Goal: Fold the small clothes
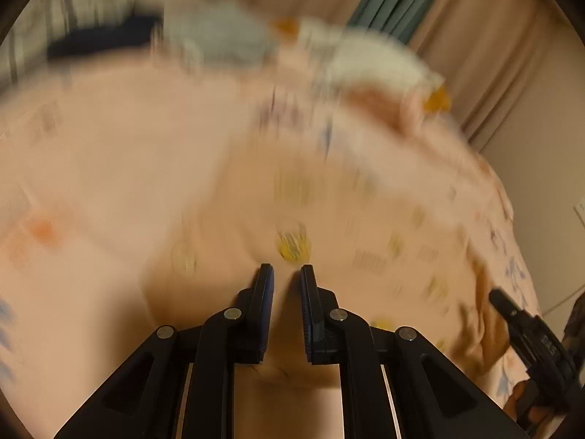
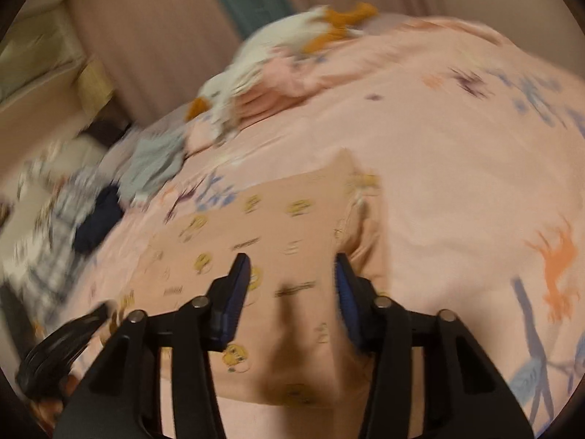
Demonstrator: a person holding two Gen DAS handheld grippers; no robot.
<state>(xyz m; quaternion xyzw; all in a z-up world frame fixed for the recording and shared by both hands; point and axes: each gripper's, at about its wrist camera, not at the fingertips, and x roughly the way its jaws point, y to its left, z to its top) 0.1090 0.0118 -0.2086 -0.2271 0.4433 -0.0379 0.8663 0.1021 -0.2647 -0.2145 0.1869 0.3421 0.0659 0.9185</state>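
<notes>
The left gripper [image 1: 287, 274] has its jaws nearly together, pinching a fold of the peach printed garment [image 2: 256, 241]. The right gripper [image 2: 292, 267] stands partly open above the same garment; whether its pads touch cloth cannot be told. The garment lies spread on a pink bedspread [image 2: 457, 168]. Beyond it sit a white and orange plush toy [image 2: 278, 47], a grey cloth [image 2: 153, 164] and a dark blue cloth [image 2: 98, 219]. Motion blur smears most detail, and curtains [image 2: 164, 36] hang behind.
</notes>
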